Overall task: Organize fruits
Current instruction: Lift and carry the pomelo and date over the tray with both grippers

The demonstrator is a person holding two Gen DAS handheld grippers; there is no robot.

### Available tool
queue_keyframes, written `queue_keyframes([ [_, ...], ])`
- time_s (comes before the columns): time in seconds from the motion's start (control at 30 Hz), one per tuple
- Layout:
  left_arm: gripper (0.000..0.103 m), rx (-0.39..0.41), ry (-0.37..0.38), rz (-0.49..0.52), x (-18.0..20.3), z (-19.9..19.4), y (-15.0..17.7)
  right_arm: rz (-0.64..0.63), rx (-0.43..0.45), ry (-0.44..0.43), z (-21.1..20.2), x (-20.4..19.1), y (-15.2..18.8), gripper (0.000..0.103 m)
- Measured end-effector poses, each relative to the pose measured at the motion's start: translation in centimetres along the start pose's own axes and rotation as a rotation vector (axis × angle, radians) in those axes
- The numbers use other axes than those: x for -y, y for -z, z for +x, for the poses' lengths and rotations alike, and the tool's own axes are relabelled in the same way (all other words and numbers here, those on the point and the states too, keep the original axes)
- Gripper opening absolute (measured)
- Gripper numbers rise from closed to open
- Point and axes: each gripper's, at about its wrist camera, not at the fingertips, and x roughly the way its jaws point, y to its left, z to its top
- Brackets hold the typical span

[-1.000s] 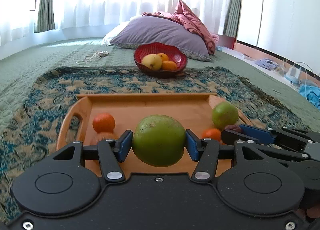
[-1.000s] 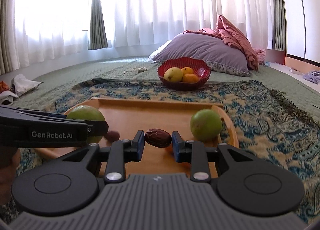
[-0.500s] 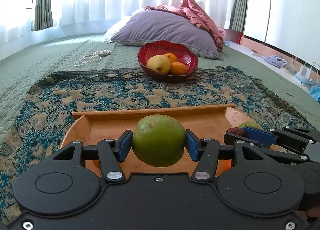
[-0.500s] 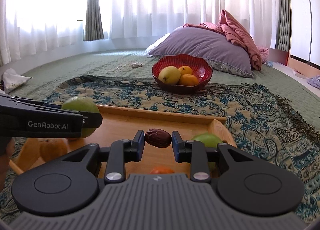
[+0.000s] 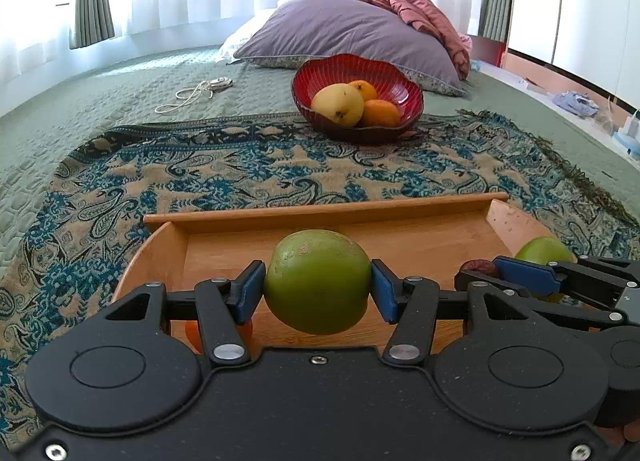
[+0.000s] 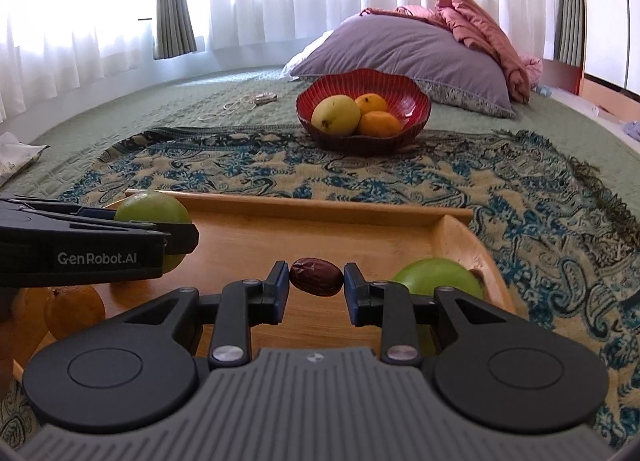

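the left gripper (image 5: 317, 289) has its jaws clamped on a green fruit (image 5: 317, 281), held above the wooden tray (image 5: 324, 209); the right gripper (image 6: 316, 288) has its jaws closed on a brown date (image 6: 316, 276) over the same tray. the red bowl (image 6: 414, 101) beyond sits on the patterned cloth (image 6: 400, 173).

My left hand-held gripper (image 5: 317, 291) has a black, slightly speckled body with two round discs on top, one on each side. Its two black fingers (image 5: 218, 313) carry blue pads, and each finger has a silver rivet at the base. I see small silver screws in the middle and at the lower corners. My right hand-held gripper (image 6: 316, 287) has the same black discs and fingers, but its middle plate is grey and ribbed. On the side of the left one I read white letters, "GenRobot.AI".
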Motion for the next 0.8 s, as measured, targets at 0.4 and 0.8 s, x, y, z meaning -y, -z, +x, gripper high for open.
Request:
queue_keyframes([
  [0.4,0.054,-0.020,-0.003,-0.008,0.2,1.2,0.6,-0.022,-0.034,0.009,1.5,-0.4,0.1,0.034],
  [0.8,0.054,-0.021,-0.008,-0.010,-0.1,1.6,0.9,-0.041,-0.035,0.010,2.0,-0.5,0.2,0.034],
])
